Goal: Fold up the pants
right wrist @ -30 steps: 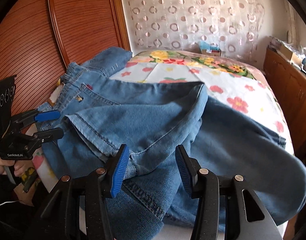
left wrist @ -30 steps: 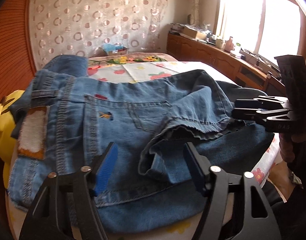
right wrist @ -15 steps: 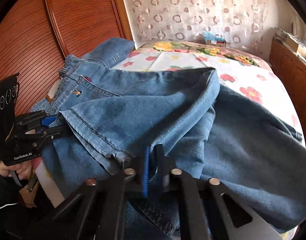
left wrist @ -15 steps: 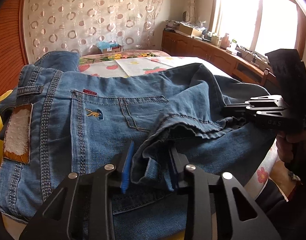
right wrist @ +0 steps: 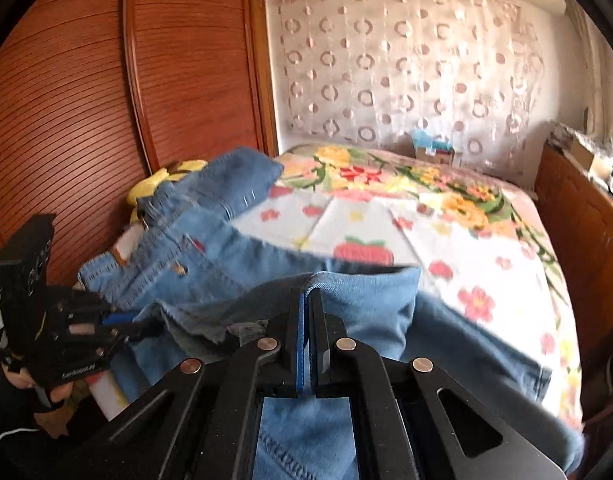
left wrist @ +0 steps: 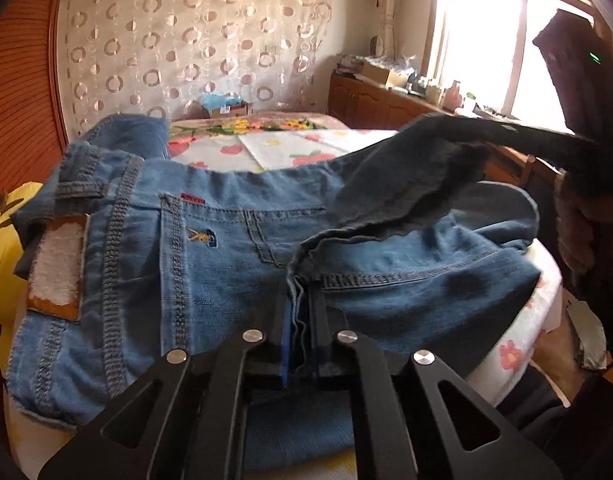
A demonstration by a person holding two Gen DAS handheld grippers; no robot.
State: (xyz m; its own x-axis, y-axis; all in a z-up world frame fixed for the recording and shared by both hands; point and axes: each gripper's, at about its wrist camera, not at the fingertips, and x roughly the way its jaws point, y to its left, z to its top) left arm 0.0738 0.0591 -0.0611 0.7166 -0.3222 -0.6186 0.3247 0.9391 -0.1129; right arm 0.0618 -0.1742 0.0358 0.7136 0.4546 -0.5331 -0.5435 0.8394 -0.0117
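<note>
The left gripper (left wrist: 300, 322) has its fingers clamped on the hem of the jeans (left wrist: 210, 264), and the right gripper (right wrist: 306, 336) pinches the same hem further along, lifted above the rest. The jeans lie bunched at the near edge of the bed (right wrist: 486, 240), waistband toward the wardrobe (right wrist: 106, 100). Uneven lifting could drag the lower layer askew, and thick denim may slip free.
</note>
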